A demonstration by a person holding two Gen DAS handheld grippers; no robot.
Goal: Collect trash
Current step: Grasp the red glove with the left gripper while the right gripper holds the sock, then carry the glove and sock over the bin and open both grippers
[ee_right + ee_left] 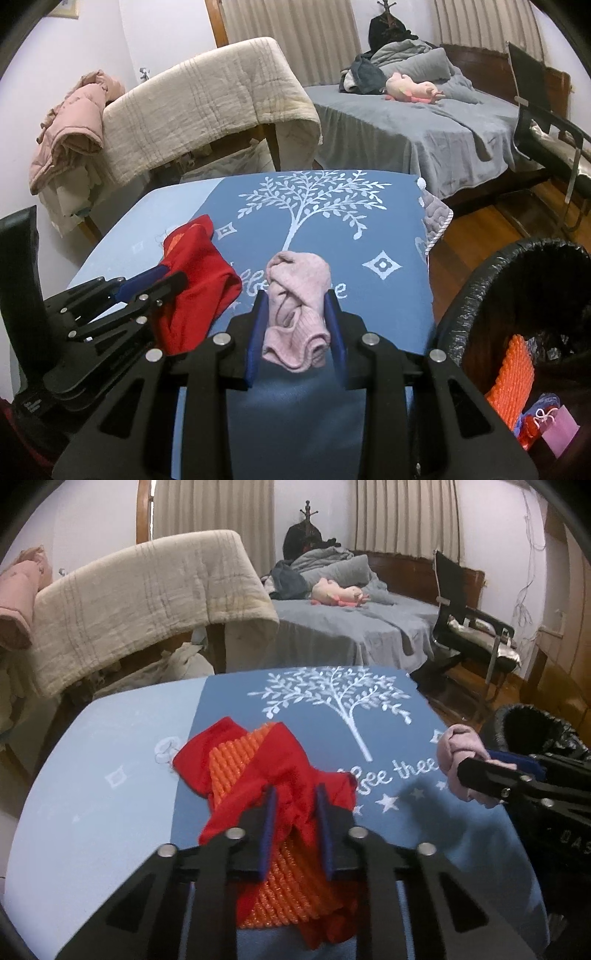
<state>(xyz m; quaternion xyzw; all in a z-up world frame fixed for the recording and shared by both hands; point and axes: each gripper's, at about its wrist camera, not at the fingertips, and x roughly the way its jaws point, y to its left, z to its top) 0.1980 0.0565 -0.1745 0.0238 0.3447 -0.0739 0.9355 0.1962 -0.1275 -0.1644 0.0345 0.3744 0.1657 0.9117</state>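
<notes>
A bedroom: a grey-covered bed (354, 624) lies far back, a cream quilt (147, 602) hangs over a rail at left, and the near surface is a blue cloth printed with a white tree (332, 701). In the left wrist view, the left gripper (295, 805) has pinched narrow onto the red fabric wrapped around orange foam netting (236, 771), lying near centre-left on the cloth; gripping the loose red fold probably lets both layers lift together. At far right the right gripper (480, 775) clamps a pink knitted wad (458, 753).

In the right wrist view, the right gripper (297, 314) holds the pink knitted wad (295, 310) squeezed between its blue pads (256, 321), above the cloth. The black-lined trash bin (480, 280) stands just right, already holding orange netting, likely the destination.
</notes>
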